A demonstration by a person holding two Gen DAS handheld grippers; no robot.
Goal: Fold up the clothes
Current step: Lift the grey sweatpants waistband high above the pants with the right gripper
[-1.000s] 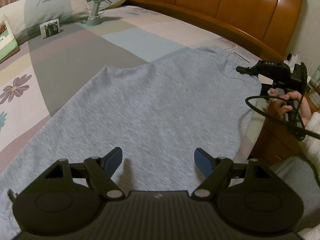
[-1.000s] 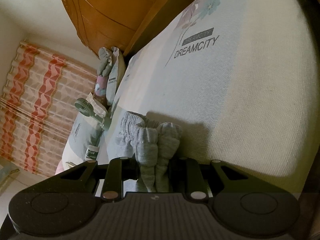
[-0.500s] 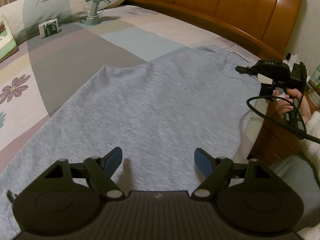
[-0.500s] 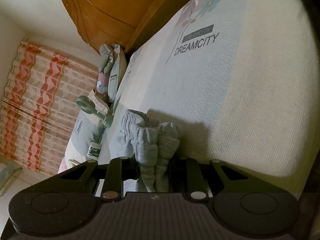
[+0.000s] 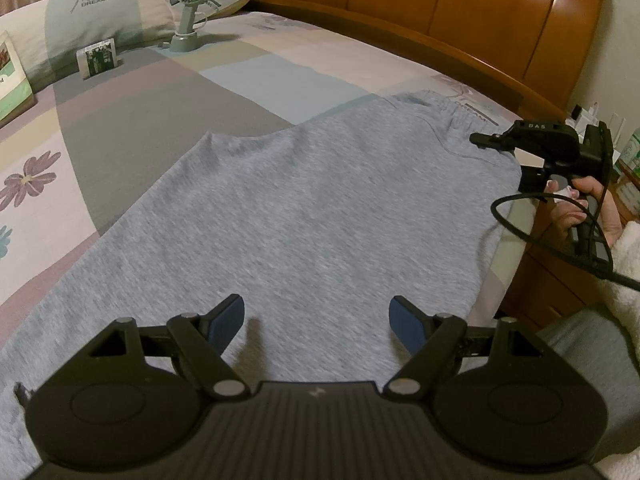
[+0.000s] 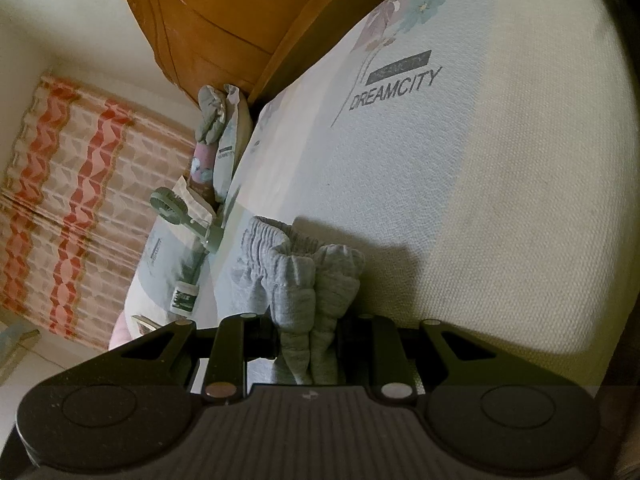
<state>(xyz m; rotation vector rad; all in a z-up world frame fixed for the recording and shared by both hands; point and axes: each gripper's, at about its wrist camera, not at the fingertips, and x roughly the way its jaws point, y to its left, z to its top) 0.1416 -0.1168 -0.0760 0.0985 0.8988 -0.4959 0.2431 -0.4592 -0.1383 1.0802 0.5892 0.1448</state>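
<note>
Grey sweatpants (image 5: 320, 200) lie spread flat across the patchwork bedsheet (image 5: 140, 120), waistband toward the headboard. My left gripper (image 5: 316, 308) hovers just over the lower part of the fabric, open, with nothing between its blue pads (image 5: 230, 318). At the right edge of the bed a hand holds my right gripper (image 5: 486, 140) at the waistband corner. In the right wrist view this gripper (image 6: 308, 340) is shut on a bunched fold of the elastic waistband (image 6: 292, 272), which puffs up ahead of the fingers.
A wooden headboard (image 5: 440, 8) runs along the far side. A small green desk fan (image 5: 192, 0), a pillow (image 5: 100, 12), a small packet (image 5: 98, 58) and a book (image 5: 10, 80) sit at the far left. A wooden nightstand (image 5: 552, 280) stands beside the bed.
</note>
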